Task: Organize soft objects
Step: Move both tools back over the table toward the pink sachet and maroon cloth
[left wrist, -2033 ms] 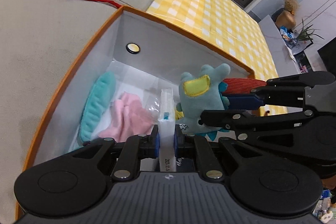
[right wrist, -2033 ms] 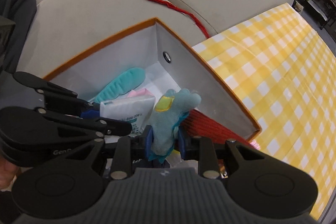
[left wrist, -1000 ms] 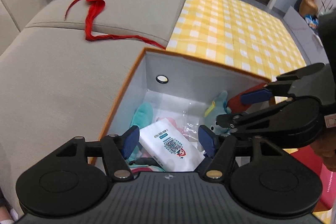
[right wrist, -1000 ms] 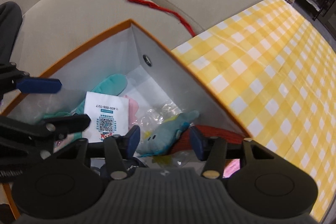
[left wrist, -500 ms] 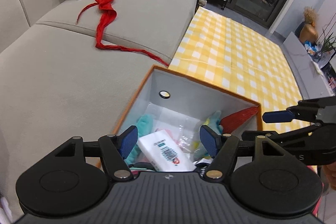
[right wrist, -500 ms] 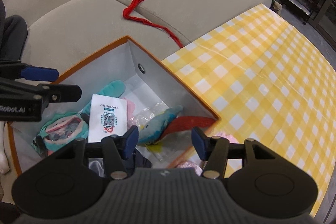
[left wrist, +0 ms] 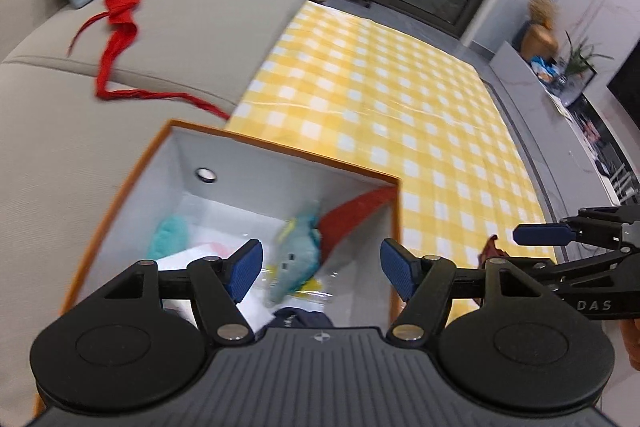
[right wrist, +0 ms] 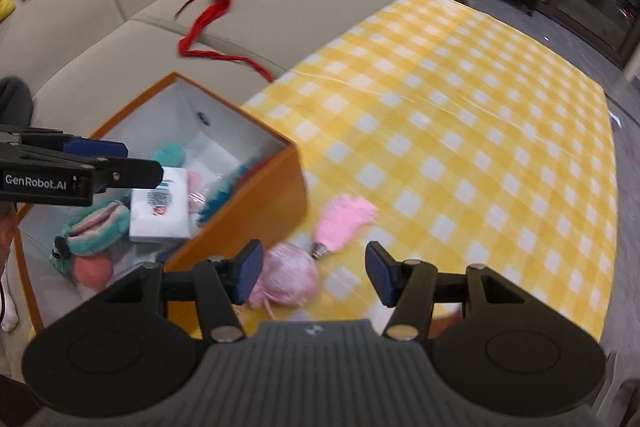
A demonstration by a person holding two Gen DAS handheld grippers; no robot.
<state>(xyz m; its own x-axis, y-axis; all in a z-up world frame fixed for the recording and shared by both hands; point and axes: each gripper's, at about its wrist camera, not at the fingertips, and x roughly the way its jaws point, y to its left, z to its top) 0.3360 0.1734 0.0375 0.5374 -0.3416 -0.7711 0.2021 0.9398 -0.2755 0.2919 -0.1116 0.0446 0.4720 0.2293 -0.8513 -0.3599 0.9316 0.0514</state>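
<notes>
Both grippers now up and clear of the orange box [right wrist: 236,227], each with jaws apart and nothing between them: left gripper [left wrist: 320,269] hangs over the box mouth, right gripper [right wrist: 312,273] has swung out over the yellow checked cloth [right wrist: 460,131]. Two seconds back the left one pinched the white tissue pack [right wrist: 162,207] and the right one pinched the teal plush toy [left wrist: 294,259]; both were let go a second ago and now lie inside the box, the pack flat beside a teal-and-pink pouch [right wrist: 94,227], the toy against the far wall. So two more soft things look stowed. Compared with a second ago, the right camera now looks past the box at what remains outside: a pink fluffy ball [right wrist: 286,277] just beside the box wall and a pink plush piece [right wrist: 344,219] near it on the cloth. A red ribbon [right wrist: 216,7] lies on the sofa [right wrist: 100,47], well apart. Likely next pick: the ball, sitting between the right jaws' line of sight
</notes>
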